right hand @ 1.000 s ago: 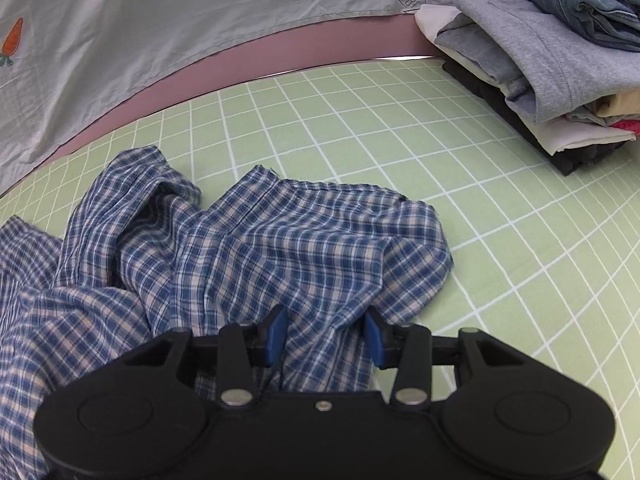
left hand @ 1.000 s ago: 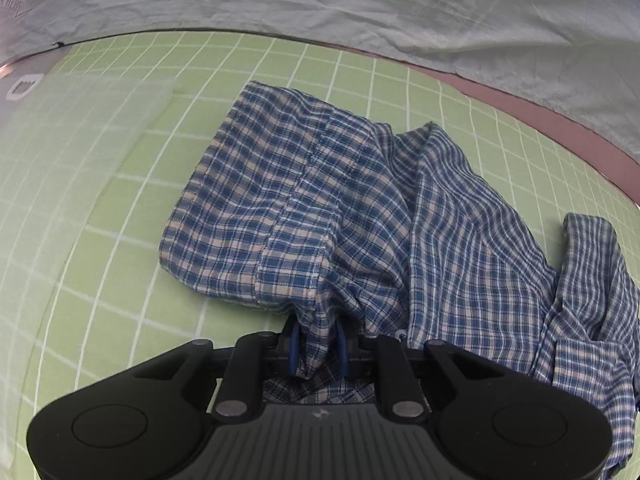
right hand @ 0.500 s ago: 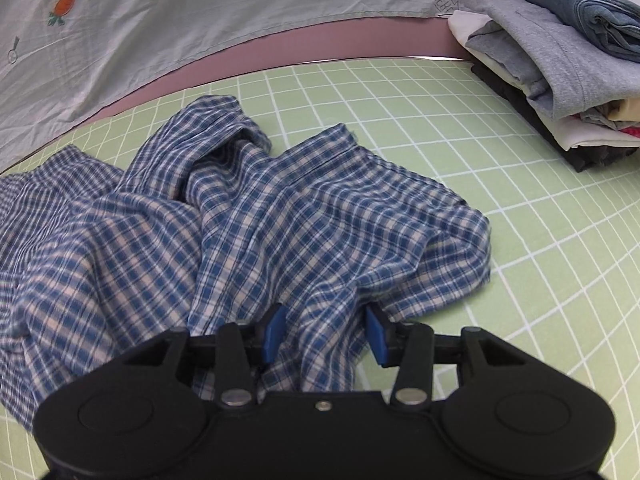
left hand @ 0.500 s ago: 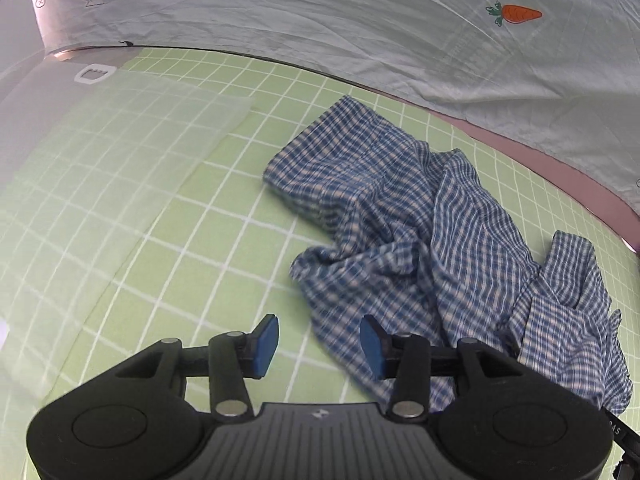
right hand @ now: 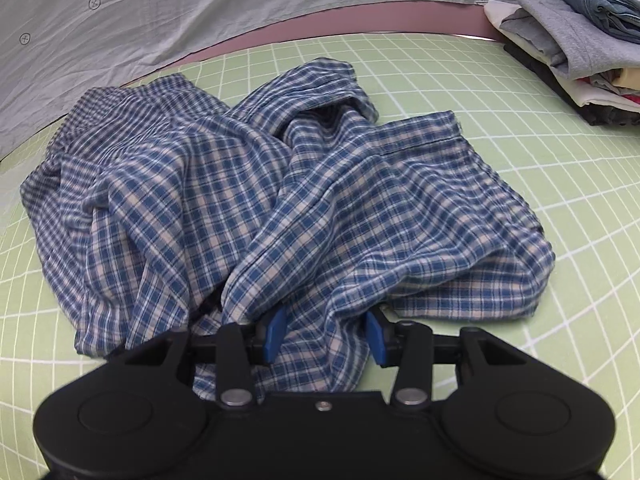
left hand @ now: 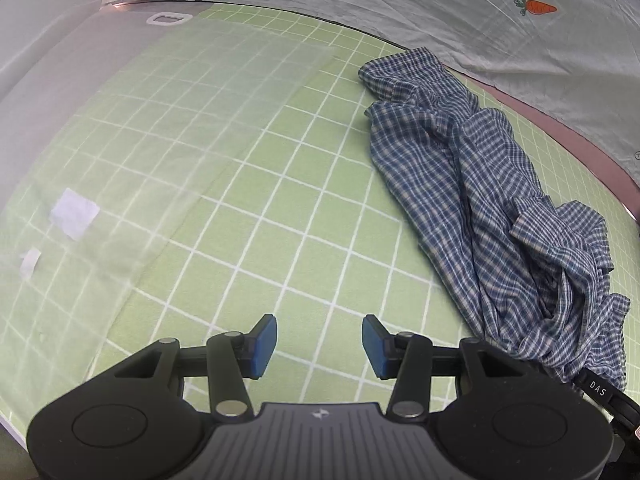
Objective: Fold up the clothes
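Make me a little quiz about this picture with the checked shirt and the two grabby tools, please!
1. True or false: the left gripper is holding the checked shirt.
2. What lies under the shirt: A) a green grid mat B) a wooden floor C) a red rug?
3. Fill in: cloth sits between the right gripper's blue ____.

Key: 1 false, it is open over bare mat. 2 A. 3 fingers.
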### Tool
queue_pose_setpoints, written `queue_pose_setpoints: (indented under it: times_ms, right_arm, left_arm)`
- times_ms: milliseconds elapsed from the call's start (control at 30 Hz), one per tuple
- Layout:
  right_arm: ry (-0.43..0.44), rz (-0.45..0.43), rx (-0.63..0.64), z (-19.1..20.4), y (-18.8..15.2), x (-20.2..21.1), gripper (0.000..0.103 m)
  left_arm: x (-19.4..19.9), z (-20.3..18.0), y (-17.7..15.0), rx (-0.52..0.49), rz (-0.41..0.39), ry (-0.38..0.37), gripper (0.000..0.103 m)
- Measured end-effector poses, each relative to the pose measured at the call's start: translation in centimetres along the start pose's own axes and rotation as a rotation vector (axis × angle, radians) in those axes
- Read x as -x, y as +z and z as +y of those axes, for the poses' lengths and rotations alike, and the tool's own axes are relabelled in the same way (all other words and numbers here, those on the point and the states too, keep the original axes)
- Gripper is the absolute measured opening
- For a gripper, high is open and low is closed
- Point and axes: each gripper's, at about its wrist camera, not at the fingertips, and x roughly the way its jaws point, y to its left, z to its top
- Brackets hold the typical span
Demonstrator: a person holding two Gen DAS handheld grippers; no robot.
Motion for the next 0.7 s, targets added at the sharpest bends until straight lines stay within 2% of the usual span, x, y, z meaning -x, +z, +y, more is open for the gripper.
queue_pose_setpoints:
  times_ms: [233,367,533,600,700]
  right_arm:
    - [0.069,0.024,0.043,5.3,-2.4,1.6,0.044]
    - [0.097,0.027,-0.031,3.9,-1.8,2.7,0.044]
    - [0.117,-0.046,-0.041,1.4,0.3,4.3,0.047]
    - [0.121,-0.076,-0.035,0.5,1.3,4.7,0.051]
    - [0.126,-0.122,-0.027,-0.9,2.8,5.4,0.051]
  left_arm:
    - [-0.9,2.8,-1.1,-0.012,0.050,0.000,0.053]
    - [-1.1,2.3,-1.0,-0.024,0.057,-0.017,0.053]
    - [-0.4,0.3,-0.6,-0.027,0.016,-0.046,0.053]
    - [-0.2,-0.6,-0.6,-0.006,-0.004,-0.056,0.053]
    - [-0.3,-2.1,-0.7,0.040,-0.015,-0.067,0.053]
